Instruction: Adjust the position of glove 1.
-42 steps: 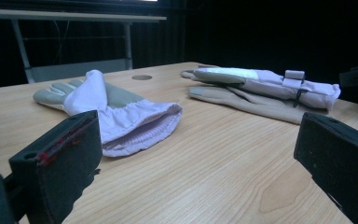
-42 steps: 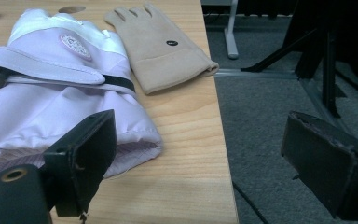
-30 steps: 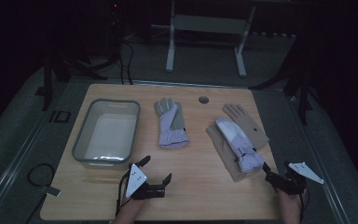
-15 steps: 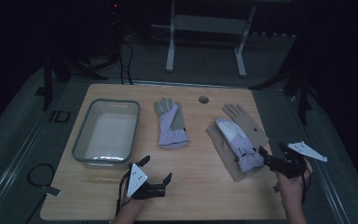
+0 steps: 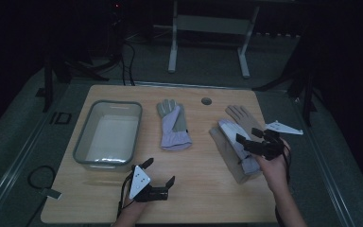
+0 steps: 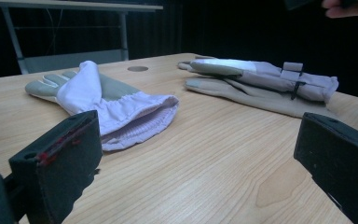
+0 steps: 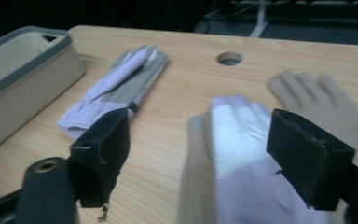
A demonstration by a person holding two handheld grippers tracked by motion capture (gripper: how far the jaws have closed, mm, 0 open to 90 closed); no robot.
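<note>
Two pairs of tongs, three gloves and one tub on a pale wooden tabletop [image 5: 203, 184]. No brand, label or writing can be read on any item.

Right tongs [image 5: 251, 142]: held in the person's right hand above the right-hand stack of gloves. The jaws stand spread and have just been closing a little; in the right gripper view they straddle the lilac glove [image 7: 247, 158] from above, with no pad pressing on it. Whether a pad brushes the cloth cannot be told through the blur.

Left tongs [image 5: 160, 172]: held low at the near edge of the tabletop, jaws spread wide, nothing between them, touching no glove.

Lilac glove, task item: lies on top of a tan glove [image 5: 244, 118] at the right side of the tabletop. Its long axis runs from the near right to the far left, fingertips pointing away from the person, cuff toward the near edge. A small dark clip sits near its cuff in the left gripper view.

Grey-and-lilac glove [image 5: 173, 126]: lies alone at mid-tabletop, fingers pointing away, cuff open toward the person, well apart from the stack.

Tub [image 5: 84, 142]: grey-rimmed, rectangular, at the left, beside the single glove.

Round hole [image 5: 206, 101]: in the far part of the tabletop.
</note>
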